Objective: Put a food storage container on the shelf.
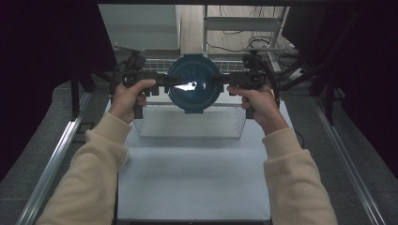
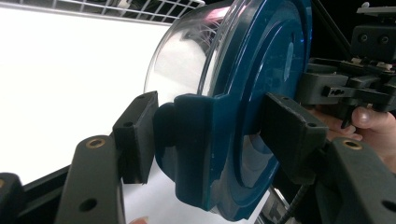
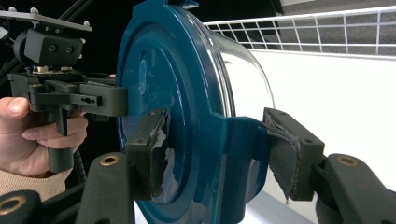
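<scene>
Item: glass container with blue lid [image 1: 194,84], upper centre, over wire basket [image 1: 190,123]. Left tongs [image 1: 165,83] and right tongs [image 1: 217,80] clamp its opposite latch tabs; keep level, lower evenly.

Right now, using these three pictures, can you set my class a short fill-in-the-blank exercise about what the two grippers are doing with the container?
1. The lid of the clear container is dark ____.
2. The left gripper and the right gripper each clamp one side ____ of the lid.
3. The container is held above a wire ____.
4. The person's sleeves are ____ in colour.

Missing words: blue; clip; basket; cream
</scene>
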`<action>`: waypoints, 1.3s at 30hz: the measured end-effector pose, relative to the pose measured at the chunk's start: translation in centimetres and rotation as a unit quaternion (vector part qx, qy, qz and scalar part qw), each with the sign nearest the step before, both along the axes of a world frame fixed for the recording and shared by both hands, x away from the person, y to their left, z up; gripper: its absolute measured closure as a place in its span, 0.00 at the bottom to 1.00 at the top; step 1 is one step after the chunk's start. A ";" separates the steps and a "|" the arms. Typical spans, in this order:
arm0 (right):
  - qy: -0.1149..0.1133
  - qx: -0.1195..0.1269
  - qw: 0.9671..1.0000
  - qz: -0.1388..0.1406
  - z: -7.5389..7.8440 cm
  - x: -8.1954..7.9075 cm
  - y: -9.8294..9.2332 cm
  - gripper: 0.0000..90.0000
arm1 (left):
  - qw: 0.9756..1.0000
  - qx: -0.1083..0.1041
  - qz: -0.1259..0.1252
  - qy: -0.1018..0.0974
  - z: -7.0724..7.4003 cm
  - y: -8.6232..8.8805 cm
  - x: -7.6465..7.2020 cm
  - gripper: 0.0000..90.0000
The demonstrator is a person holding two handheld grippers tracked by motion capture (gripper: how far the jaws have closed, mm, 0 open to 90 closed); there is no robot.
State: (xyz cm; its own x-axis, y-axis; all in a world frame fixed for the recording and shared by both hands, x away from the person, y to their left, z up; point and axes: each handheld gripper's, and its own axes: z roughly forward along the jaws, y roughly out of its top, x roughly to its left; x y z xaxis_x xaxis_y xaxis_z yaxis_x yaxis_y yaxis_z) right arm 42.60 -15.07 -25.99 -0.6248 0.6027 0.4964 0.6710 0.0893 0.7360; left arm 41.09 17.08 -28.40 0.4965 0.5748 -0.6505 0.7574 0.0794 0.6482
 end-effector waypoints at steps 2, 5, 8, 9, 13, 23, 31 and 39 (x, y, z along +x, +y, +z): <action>0.002 0.000 1.000 0.002 0.0 0.6 0.1 0.47 | 1.000 -0.001 0.001 0.002 -0.1 0.2 0.5 0.43; 0.006 0.003 1.000 0.003 -0.2 1.5 0.3 0.47 | 1.000 -0.004 0.005 0.006 -0.2 0.3 1.2 0.43; 0.009 0.005 1.000 0.002 -0.5 2.3 0.3 0.48 | 1.000 -0.004 0.004 0.010 -0.5 0.3 1.9 0.43; 0.010 0.004 1.000 0.002 -0.6 2.5 0.2 0.48 | 1.000 -0.003 0.005 0.011 -0.5 0.2 2.1 0.43; 0.015 0.005 1.000 0.001 -0.9 3.2 0.1 0.48 | 1.000 -0.006 0.002 0.016 -0.9 0.1 2.9 0.43; 0.028 0.008 1.000 -0.005 -1.6 4.4 -0.2 0.48 | 1.000 -0.010 0.001 0.029 -1.6 0.1 4.3 0.43; 0.039 0.011 0.999 -0.007 -2.1 5.0 0.0 0.48 | 0.999 -0.010 0.002 0.036 -2.0 0.3 4.7 0.43; 0.057 0.019 0.998 -0.012 -3.1 5.8 0.2 0.48 | 0.999 -0.012 0.011 0.048 -2.7 0.5 5.5 0.43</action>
State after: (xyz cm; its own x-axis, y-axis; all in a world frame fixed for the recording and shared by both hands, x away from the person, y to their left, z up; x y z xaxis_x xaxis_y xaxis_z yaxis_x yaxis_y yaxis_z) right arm 48.43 -14.85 -29.05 -0.5490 0.5964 0.5855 0.7520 0.0467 0.6575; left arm 46.61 17.59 -31.08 0.4189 0.5684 -0.7081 0.8137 0.1112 0.5706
